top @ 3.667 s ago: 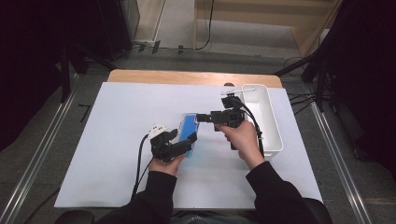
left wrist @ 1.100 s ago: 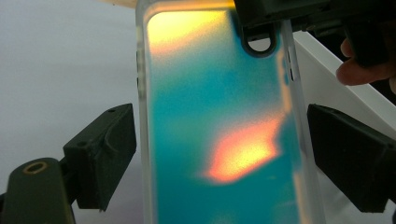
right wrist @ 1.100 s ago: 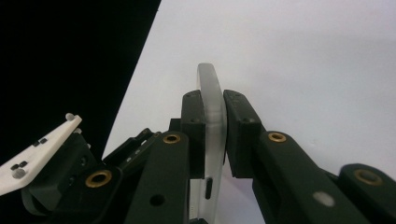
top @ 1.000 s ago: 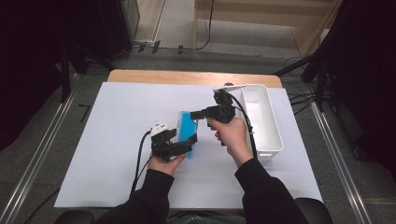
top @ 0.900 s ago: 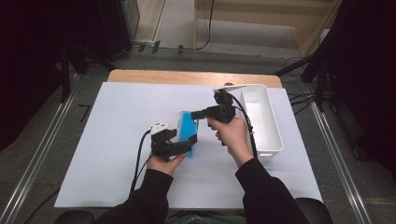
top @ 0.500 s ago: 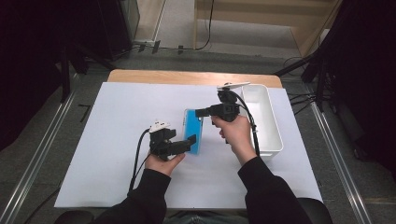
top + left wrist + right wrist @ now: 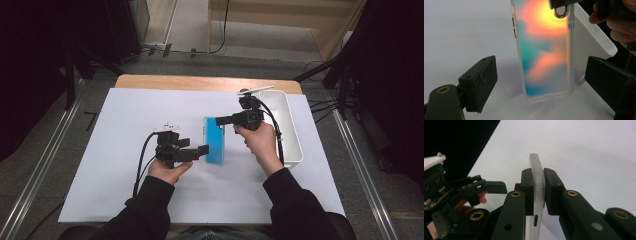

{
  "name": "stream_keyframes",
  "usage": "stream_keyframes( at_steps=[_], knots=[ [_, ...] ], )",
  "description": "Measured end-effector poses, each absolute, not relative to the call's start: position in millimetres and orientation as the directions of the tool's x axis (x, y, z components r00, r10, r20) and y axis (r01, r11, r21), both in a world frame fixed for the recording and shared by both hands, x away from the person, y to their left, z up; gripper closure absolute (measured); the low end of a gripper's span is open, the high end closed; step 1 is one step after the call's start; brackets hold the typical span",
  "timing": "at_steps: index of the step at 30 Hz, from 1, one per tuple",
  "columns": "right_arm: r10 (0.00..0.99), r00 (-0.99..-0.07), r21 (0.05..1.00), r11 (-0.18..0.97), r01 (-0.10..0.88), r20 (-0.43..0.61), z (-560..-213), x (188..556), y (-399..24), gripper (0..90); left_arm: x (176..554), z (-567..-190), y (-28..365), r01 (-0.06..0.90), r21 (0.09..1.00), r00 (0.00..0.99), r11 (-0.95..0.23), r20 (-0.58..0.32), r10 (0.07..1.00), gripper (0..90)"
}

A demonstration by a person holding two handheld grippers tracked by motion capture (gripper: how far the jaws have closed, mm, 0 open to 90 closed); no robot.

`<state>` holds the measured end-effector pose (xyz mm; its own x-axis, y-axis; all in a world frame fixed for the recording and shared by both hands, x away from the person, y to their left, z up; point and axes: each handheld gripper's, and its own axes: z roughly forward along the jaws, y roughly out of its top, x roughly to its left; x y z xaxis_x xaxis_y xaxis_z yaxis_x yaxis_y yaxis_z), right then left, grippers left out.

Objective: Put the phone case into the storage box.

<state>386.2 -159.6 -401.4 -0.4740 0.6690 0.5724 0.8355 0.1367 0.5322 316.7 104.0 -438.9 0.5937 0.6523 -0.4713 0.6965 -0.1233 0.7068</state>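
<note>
The right tool (image 7: 539, 192) clamps one end of a translucent phone case (image 7: 216, 141) above the white counter (image 7: 120, 130). The left tool (image 7: 544, 82) stands released around its other end. Held by so narrow a pinch, the case could likely swivel or slip free.

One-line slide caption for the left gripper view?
Open left hand-held gripper faces a translucent, blue-and-orange phone case, standing on the white table, pinched at its top by the right hand-held gripper.
</note>
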Motion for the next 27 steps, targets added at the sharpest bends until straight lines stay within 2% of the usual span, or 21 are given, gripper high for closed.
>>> stream_keyframes(
  at_steps=[4, 9, 15, 20, 27],
  knots=[
    [0.661, -0.513, 0.556, 0.171, 0.814, 0.548, -398.6, 381.8, -160.6, 77.6, 321.3, -435.0, 107.4, 0.704, 0.687, 0.631, -0.181, -0.487, 0.604, 14.4],
    [0.643, -0.569, 0.587, 0.22, 0.779, 0.513, -396.6, 376.8, -160.6, 77.7, 326.2, -432.3, 111.3, 0.707, 0.671, 0.645, -0.221, -0.484, 0.592, 17.5],
    [0.609, -0.627, 0.616, 0.271, 0.74, 0.485, -396.0, 373.9, -162.2, 77.7, 331.6, -428.2, 117.6, 0.72, 0.645, 0.641, -0.256, -0.476, 0.602, 17.4],
    [0.585, -0.661, 0.631, 0.302, 0.715, 0.469, -397.0, 370.9, -166.1, 77.7, 335.8, -426.0, 124.8, 0.722, 0.635, 0.657, -0.275, -0.503, 0.562, 17.4],
    [0.546, -0.712, 0.66, 0.341, 0.67, 0.441, -394.4, 365.2, -174.6, 77.7, 337.2, -423.7, 129.3, 0.694, 0.639, 0.701, -0.332, -0.494, 0.515, 17.4]
  ],
)
